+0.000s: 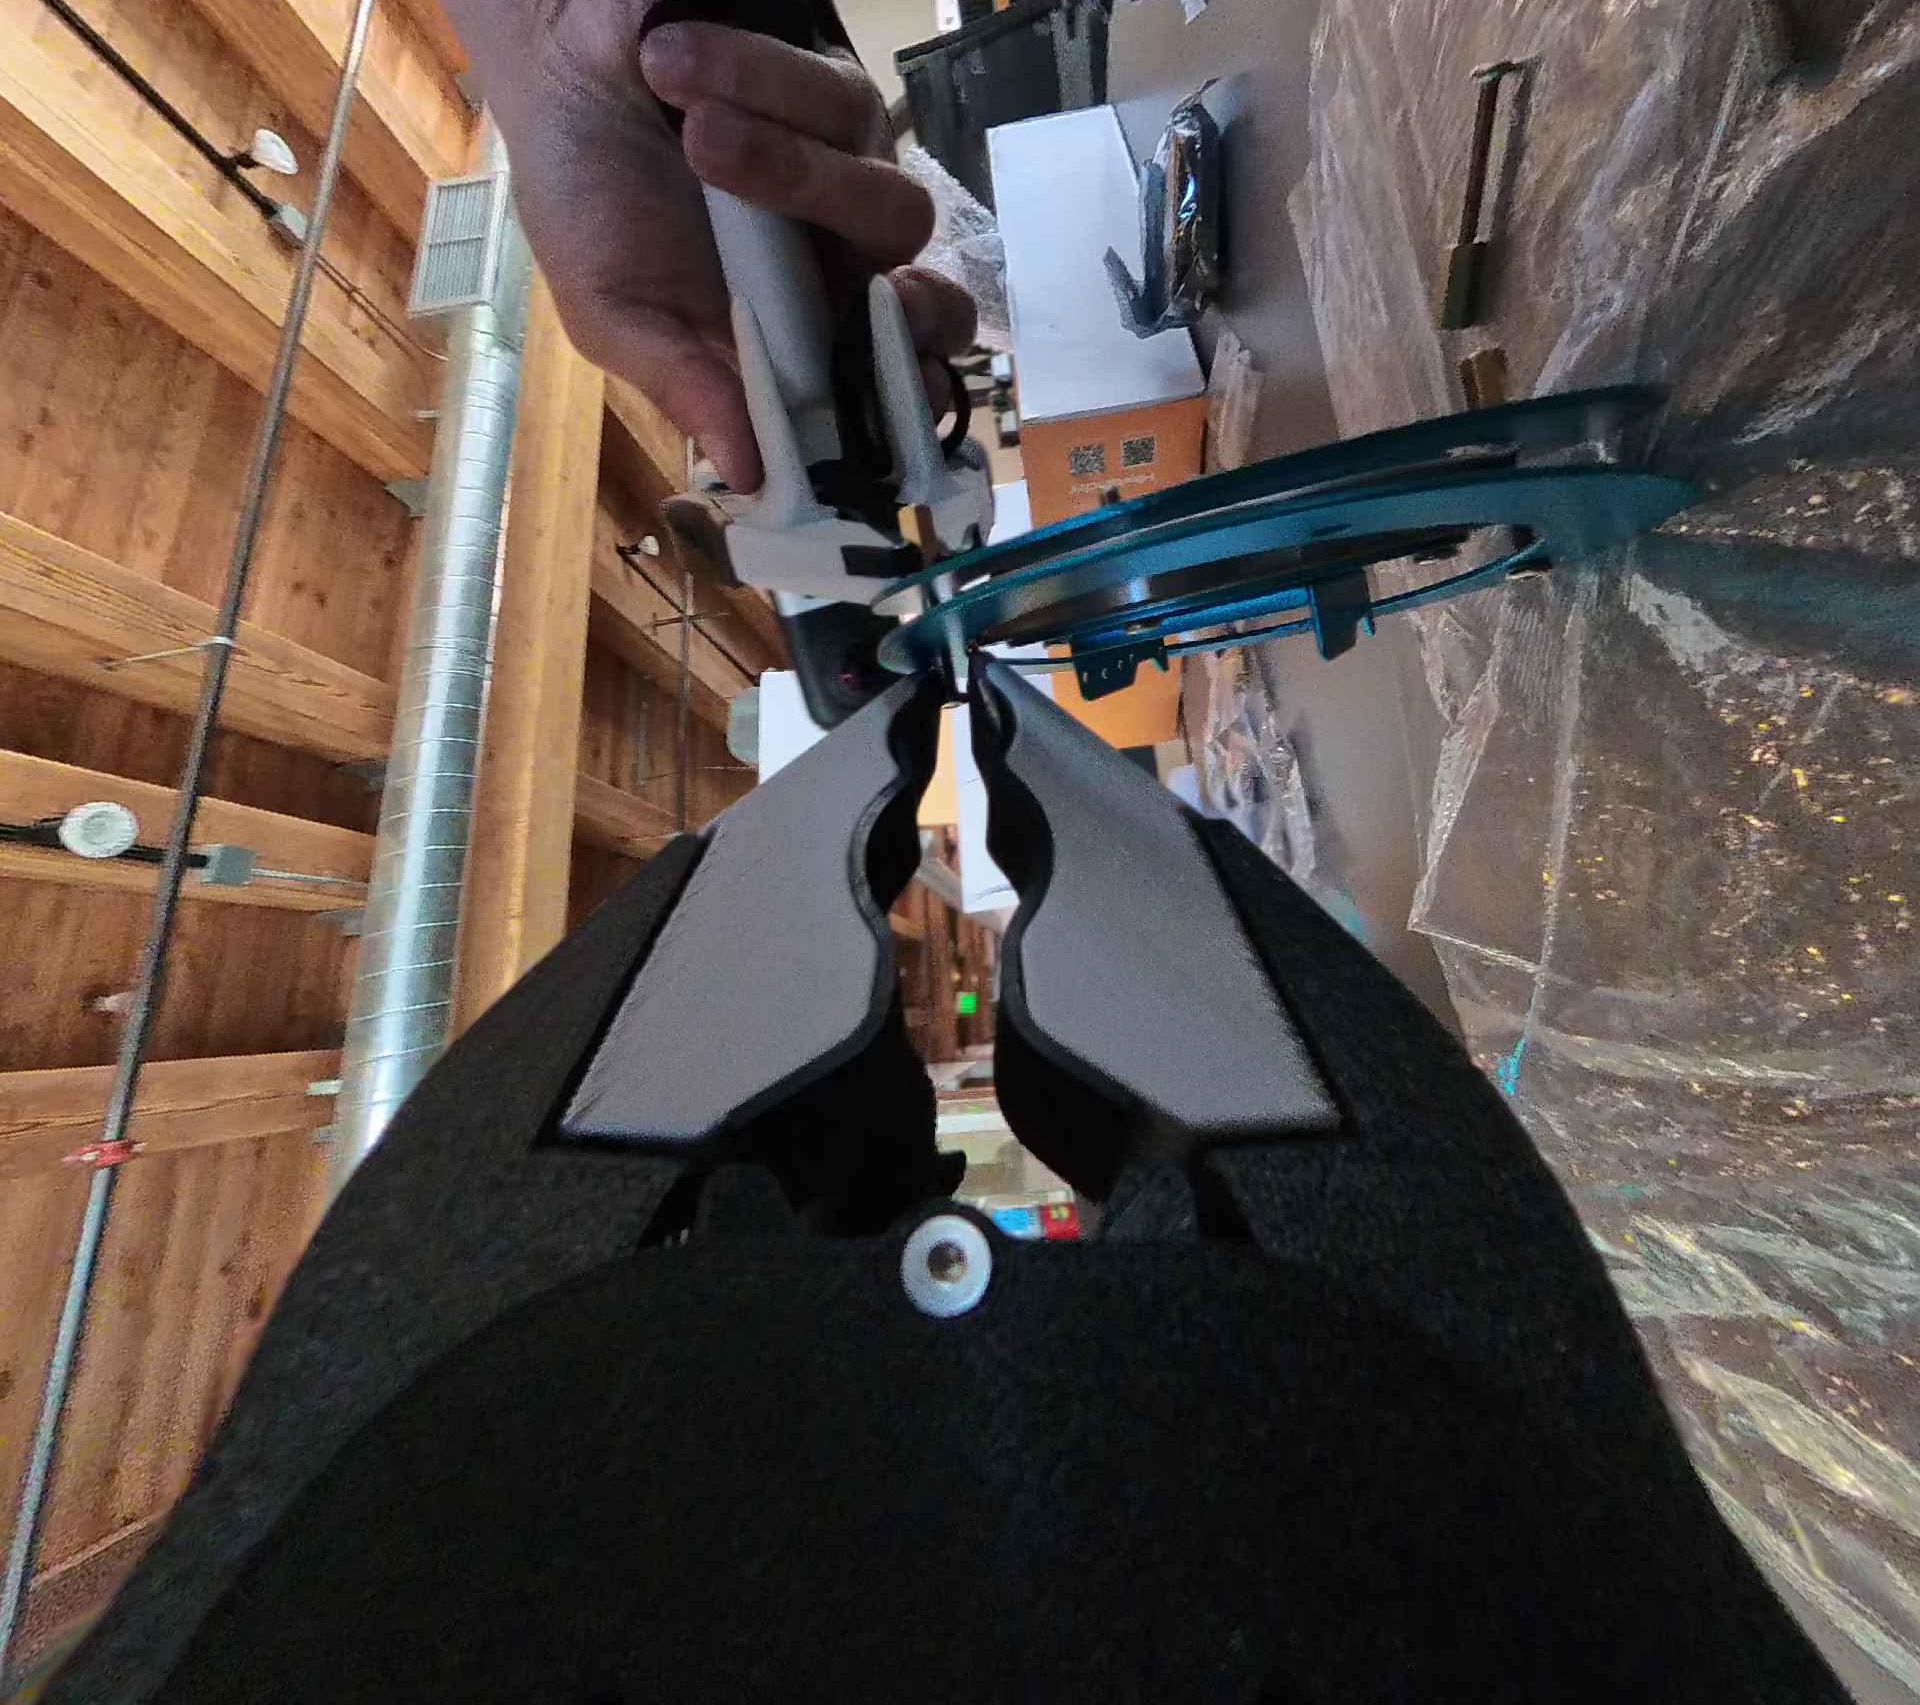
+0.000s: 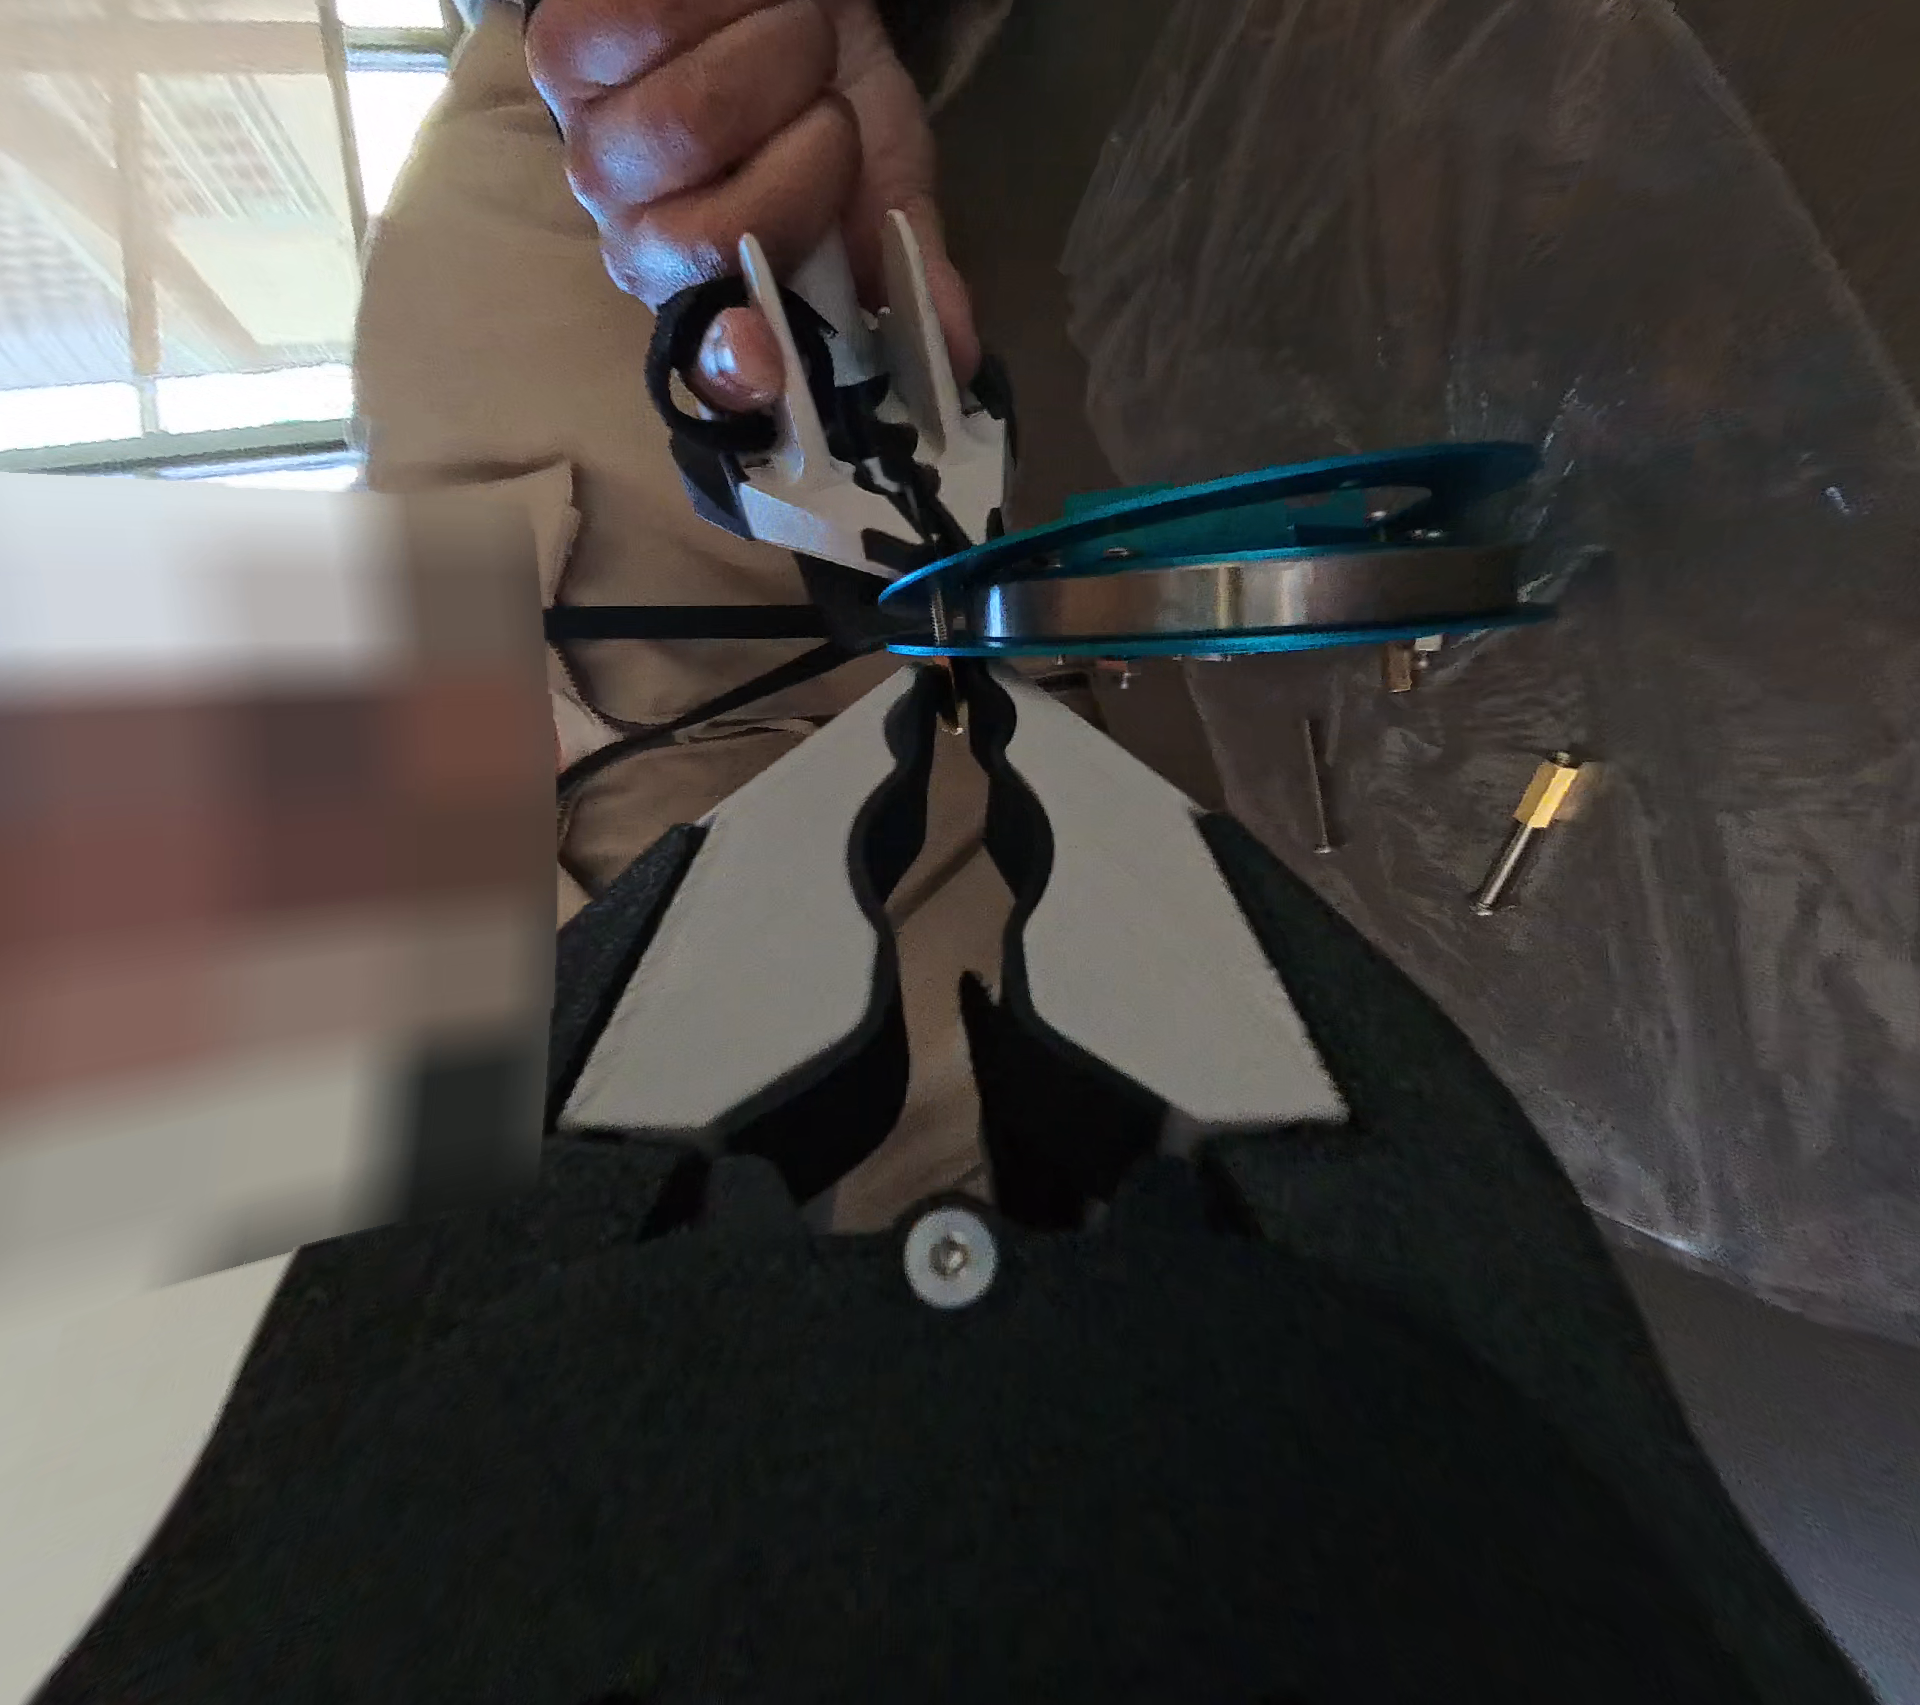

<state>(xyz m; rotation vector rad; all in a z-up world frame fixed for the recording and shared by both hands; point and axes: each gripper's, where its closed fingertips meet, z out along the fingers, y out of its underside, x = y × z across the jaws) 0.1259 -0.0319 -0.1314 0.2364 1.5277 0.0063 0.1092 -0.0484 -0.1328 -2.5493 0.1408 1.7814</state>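
A blue disc assembly (image 1: 1299, 533), two round blue plates with a silver ring (image 2: 1247, 595) between them, stands on edge on a table covered in plastic film (image 1: 1714, 928). My left gripper (image 1: 951, 691) is shut on a small silver fastener at the near rim of the plates. My right gripper (image 2: 961, 705) is shut on a small brass fastener (image 2: 951, 718) at the same rim, from the opposite side. A thin threaded screw (image 2: 940, 616) spans the gap between the plates just above it. Each view shows a hand (image 1: 623, 201) holding the other gripper's white handle (image 2: 831, 305).
A loose brass standoff on a screw (image 2: 1538, 814) and a bare screw (image 2: 1317, 793) lie on the film beside the assembly. More brass standoffs (image 1: 1475, 201) lie farther along. A white and orange box (image 1: 1091, 284) stands behind. The person's beige sleeve (image 2: 468, 305) is close. Left and right tips are no more than a few centimetres apart.
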